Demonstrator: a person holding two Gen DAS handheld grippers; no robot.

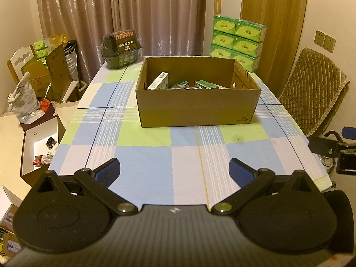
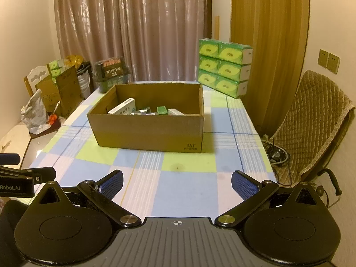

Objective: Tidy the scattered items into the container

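An open cardboard box point(image 1: 195, 111) stands in the middle of the checked tablecloth; it also shows in the right wrist view point(image 2: 149, 133). Inside lie a white packet point(image 1: 158, 81), green packets point(image 1: 205, 84) and a foil pouch point(image 2: 140, 112). My left gripper point(image 1: 174, 171) is open and empty, held above the near part of the table, well short of the box. My right gripper point(image 2: 176, 183) is open and empty, also near the table's front edge. No loose item shows on the cloth between the grippers and the box.
A dark wrapped tub point(image 1: 121, 50) stands at the table's far left corner. A stack of green tissue packs point(image 1: 238, 40) stands at the far right. A quilted chair point(image 1: 311, 93) is to the right; boxes and bags point(image 1: 51, 75) crowd the left side.
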